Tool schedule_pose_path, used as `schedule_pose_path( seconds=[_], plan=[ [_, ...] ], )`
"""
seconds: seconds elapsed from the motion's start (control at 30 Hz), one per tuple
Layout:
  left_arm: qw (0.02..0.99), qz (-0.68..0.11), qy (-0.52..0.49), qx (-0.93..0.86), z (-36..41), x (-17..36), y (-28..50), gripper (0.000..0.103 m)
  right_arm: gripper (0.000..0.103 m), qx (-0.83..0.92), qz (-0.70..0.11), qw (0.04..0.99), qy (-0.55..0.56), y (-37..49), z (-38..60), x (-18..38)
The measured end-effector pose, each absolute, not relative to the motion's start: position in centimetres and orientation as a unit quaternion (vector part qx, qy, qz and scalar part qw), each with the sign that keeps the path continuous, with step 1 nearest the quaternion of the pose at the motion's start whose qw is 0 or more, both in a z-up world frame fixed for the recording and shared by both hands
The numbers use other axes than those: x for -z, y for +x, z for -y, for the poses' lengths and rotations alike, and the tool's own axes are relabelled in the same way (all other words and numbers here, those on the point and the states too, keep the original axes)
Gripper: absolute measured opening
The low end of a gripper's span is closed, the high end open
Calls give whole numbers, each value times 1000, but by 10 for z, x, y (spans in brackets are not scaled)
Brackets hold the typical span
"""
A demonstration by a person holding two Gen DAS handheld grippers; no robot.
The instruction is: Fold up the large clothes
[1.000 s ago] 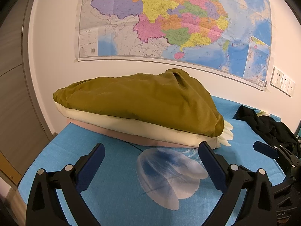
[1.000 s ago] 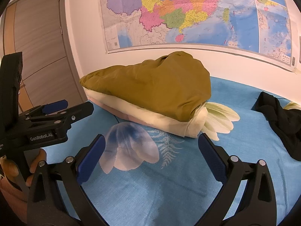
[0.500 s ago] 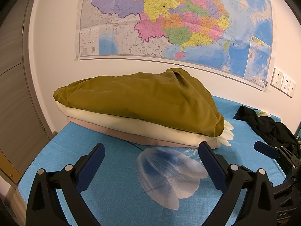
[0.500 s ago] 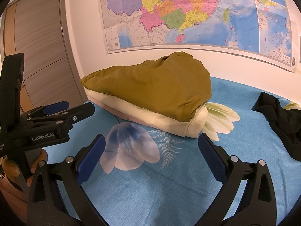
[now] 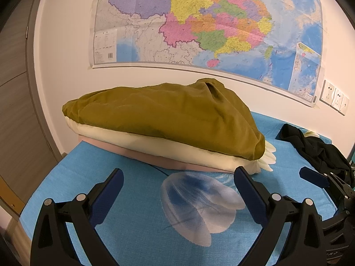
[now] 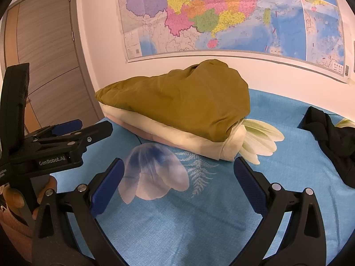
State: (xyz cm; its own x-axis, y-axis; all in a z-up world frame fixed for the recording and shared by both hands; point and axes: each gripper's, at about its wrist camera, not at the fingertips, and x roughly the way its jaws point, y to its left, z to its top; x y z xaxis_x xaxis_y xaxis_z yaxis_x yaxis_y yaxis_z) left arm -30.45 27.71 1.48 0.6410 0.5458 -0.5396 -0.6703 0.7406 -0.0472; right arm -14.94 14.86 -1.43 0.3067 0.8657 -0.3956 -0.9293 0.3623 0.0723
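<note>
**Two idle grippers, one unfolded garment off to the side**

Left wrist view: the left gripper (image 5: 178,177) was held spread and empty above the blue bedsheet (image 5: 133,210). The black garment (image 5: 315,148) lay crumpled at 3 o'clock, near the stacked bedding (image 5: 168,124) at 12 o'clock. A reach might be misdirected onto the stack and topple it. Print on the wall map (image 5: 199,22) was too small to be read.

Right wrist view: the right gripper (image 6: 178,177) was likewise spread and empty. The garment's bunched layers, at 3 o'clock, could be pinched together, spoiling the fold. "GenRobot.AI" was read on the left gripper's body at 9 o'clock.
</note>
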Motion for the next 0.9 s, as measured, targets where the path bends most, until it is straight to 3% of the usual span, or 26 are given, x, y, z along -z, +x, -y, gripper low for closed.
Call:
schedule_pose_path(
  seconds=[0.9],
  plan=[
    [898,-260,-122,-334,-279,-11,-302,96,97,-560,-189,802,-85,-151,-150,18]
  ],
)
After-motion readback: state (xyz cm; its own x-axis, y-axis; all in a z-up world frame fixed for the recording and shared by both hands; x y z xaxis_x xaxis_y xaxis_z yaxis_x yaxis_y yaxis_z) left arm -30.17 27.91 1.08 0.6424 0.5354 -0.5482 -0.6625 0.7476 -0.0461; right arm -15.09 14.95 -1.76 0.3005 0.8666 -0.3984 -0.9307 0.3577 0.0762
